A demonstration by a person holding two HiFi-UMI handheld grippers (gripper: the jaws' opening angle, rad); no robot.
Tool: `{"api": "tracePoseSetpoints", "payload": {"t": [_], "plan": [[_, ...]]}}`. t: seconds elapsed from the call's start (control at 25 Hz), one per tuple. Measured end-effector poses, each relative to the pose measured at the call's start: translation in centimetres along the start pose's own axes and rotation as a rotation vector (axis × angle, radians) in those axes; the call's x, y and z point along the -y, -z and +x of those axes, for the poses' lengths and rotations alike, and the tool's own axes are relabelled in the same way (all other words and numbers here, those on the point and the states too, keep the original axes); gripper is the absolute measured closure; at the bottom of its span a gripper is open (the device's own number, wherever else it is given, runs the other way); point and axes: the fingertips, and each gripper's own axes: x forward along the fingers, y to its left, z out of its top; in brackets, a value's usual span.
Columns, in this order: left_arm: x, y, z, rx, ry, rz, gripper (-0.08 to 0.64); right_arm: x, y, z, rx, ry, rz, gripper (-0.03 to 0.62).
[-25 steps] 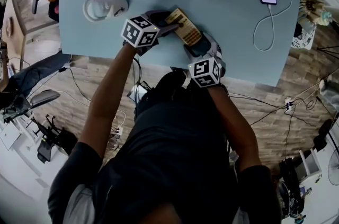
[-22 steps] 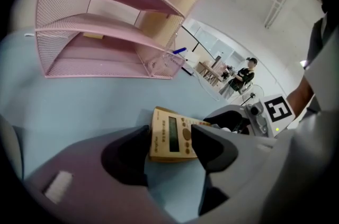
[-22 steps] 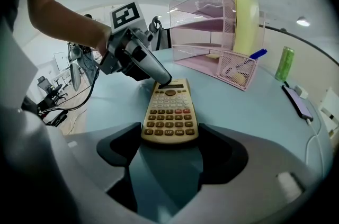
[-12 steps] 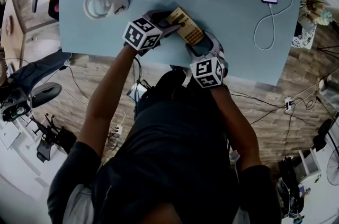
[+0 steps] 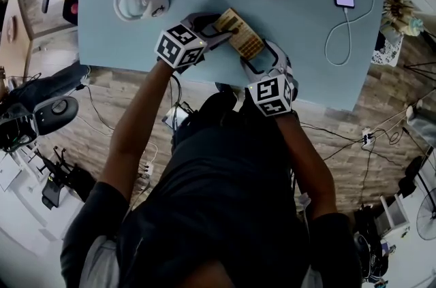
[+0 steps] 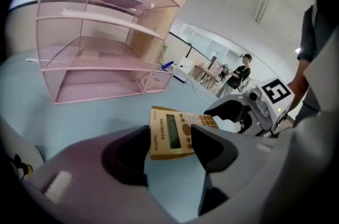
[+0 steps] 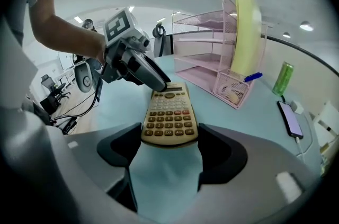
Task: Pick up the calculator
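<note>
Right gripper (image 7: 169, 148) fingers, just closing, clamp calculator (image 7: 169, 112) key end; left gripper (image 6: 170, 150) clamps display end; only head view shows it near tabletop (image 5: 122, 41) front edge.

Person with two hand-held grippers: clothing and gear

Dark short-sleeved shirt (image 5: 218, 198), plain, with the sleeves ending above the elbow. Left gripper (image 5: 219, 29) and right gripper (image 5: 255, 60): each has a smooth light-grey moulded shell and two broad jaws faced with black pads. Left marker cube (image 5: 180, 45) and right marker cube (image 5: 274, 96): white faces, each with a black square pattern.
</note>
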Motion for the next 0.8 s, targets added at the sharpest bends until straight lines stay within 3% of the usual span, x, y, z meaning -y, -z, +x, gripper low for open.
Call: {"api": "tracePoseSetpoints", "payload": {"t": [0.8], "plan": [[2.7,-4.7,-6.2,0.169,-0.065,0.069,0.293,-0.1,-6.2,-4.6,0.068,-0.008,-0.092,0.253]]}}
